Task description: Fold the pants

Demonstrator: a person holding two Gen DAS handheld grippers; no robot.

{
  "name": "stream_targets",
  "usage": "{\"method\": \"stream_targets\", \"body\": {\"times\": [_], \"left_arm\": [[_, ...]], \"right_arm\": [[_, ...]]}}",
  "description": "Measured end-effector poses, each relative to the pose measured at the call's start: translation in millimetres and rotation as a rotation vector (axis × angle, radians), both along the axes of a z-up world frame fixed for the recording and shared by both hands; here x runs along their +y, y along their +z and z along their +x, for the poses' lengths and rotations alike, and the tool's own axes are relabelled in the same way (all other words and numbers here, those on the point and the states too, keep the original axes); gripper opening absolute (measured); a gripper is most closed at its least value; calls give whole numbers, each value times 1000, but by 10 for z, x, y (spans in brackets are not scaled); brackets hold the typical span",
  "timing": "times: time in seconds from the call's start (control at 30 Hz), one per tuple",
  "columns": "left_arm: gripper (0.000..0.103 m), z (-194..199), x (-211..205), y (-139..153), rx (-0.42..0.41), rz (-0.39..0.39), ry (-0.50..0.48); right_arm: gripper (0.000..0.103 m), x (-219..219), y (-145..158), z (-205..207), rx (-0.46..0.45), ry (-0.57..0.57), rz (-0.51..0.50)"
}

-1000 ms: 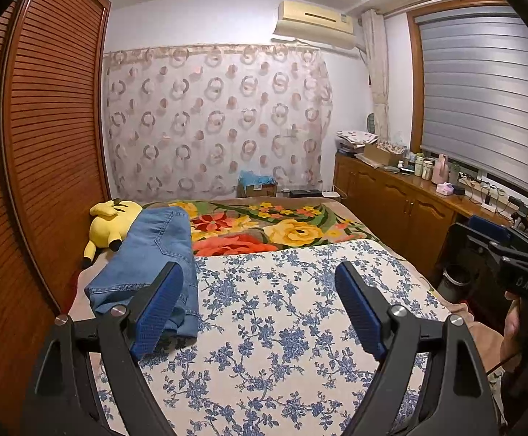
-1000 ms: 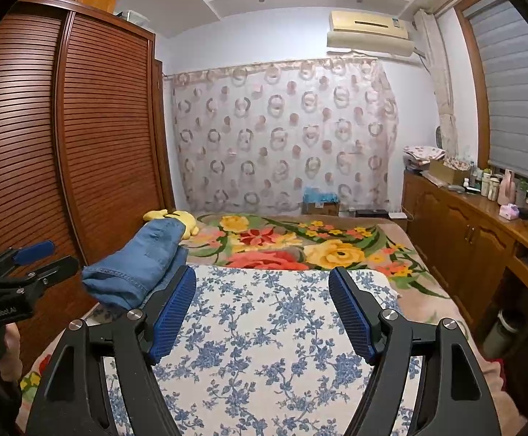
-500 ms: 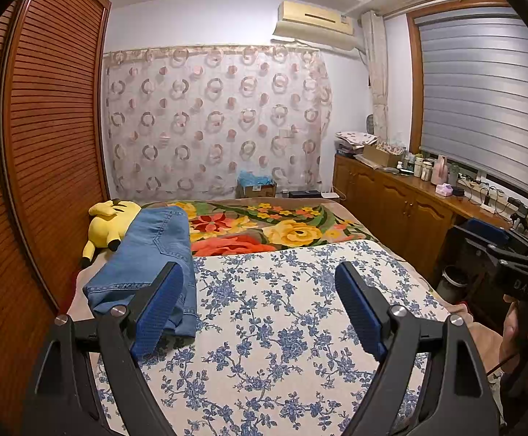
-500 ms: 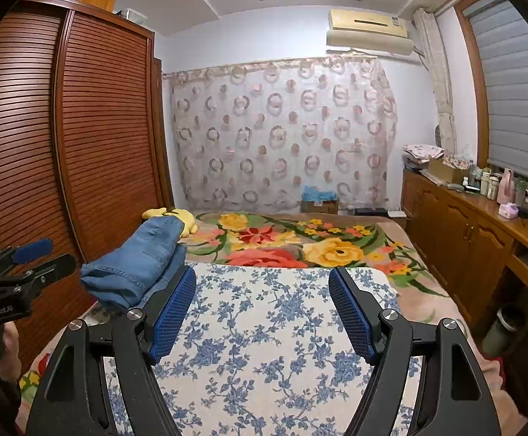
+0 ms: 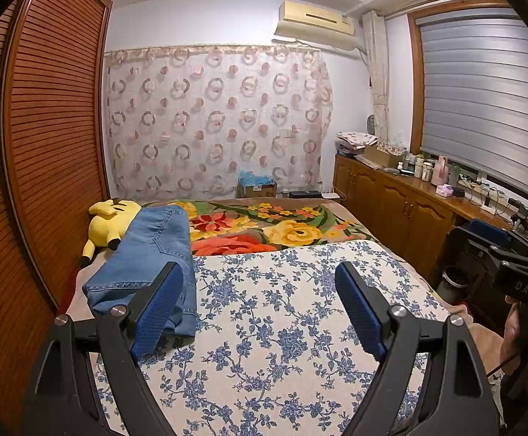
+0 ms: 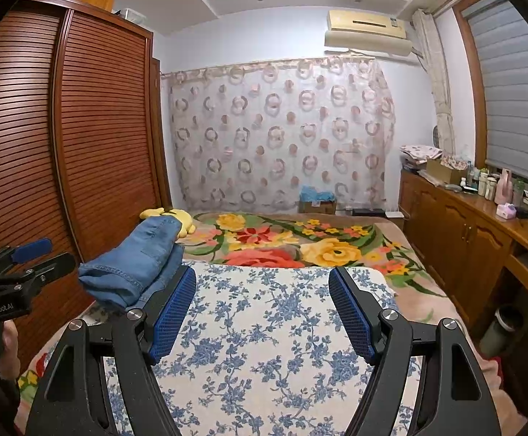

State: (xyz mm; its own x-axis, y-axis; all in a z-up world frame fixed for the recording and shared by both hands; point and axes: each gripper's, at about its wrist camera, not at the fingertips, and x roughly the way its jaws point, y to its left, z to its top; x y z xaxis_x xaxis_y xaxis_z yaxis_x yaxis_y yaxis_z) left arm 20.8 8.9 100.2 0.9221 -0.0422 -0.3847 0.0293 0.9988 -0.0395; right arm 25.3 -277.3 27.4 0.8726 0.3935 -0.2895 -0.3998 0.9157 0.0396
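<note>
Bed (image 5: pixel 391 265) fills the room, covered near us by a white sheet with blue flower print (image 5: pixel 271 312), and further back by a bright blanket with big red and yellow flowers (image 5: pixel 264 229). Slatted brown wooden wardrobe (image 5: pixel 46 145) runs along the left side.

Blue denim pants (image 5: pixel 147 250) lie at the bed's left edge, already bundled in layers, partly on the printed sheet, far end against a yellow plush toy (image 5: pixel 109 218). Looks folded or close to it; can't tell how tidy the underside is.

Left gripper (image 5: pixel 260 309) hangs over the sheet, jaws wide apart, nothing between the blue pads. Right gripper (image 6: pixel 262 309) same: spread wide, empty, aimed down the bed. Pants sit just beyond each gripper's left finger, not touched.

My read: either done, or one more fold pending. If folding on:
- pinch the near hem corners, one gripper each
- grab all layers, not just the top
- lift low, carry over evenly, keep clear of the plush
</note>
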Motion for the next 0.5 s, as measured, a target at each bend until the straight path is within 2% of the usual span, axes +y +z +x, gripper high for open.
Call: {"method": "stream_targets", "body": {"times": [0.5], "left_arm": [[86, -11, -12, 3, -1, 1, 1]], "right_arm": [[77, 17, -2, -20, -7, -7, 1]]}}
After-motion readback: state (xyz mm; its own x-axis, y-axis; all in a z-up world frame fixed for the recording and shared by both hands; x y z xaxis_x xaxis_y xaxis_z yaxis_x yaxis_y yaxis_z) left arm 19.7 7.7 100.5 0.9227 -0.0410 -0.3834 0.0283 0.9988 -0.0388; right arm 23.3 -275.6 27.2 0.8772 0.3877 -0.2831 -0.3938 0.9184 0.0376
